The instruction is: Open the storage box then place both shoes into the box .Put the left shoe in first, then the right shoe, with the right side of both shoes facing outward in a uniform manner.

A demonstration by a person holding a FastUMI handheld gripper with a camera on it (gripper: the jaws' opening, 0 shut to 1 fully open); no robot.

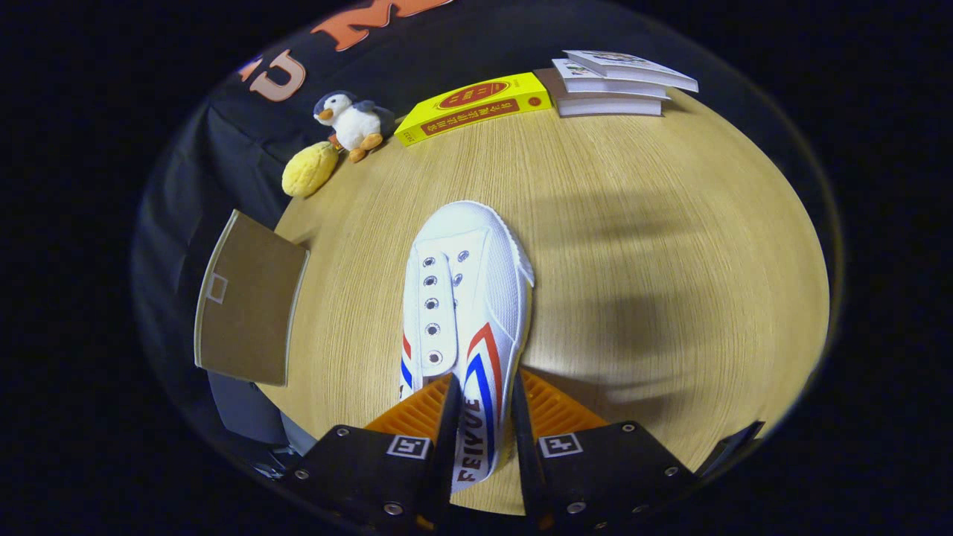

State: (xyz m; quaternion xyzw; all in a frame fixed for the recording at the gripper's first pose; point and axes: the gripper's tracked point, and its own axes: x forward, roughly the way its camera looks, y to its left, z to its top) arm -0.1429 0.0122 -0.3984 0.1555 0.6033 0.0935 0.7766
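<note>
A white canvas shoe (465, 298) with red and blue side stripes is held above the wooden table (640, 246), toe pointing away from me. My gripper (484, 406) is shut on the shoe's side wall near the heel, one finger inside the opening and one outside on the striped side. To the left, at the table's edge, the brown flap (246, 305) of the storage box stands open; the box's inside is hidden.
A plush penguin (351, 120) and a yellow plush toy (310, 170) lie at the far left of the table. A yellow box (473, 108) and a stack of books (614, 82) sit along the far edge.
</note>
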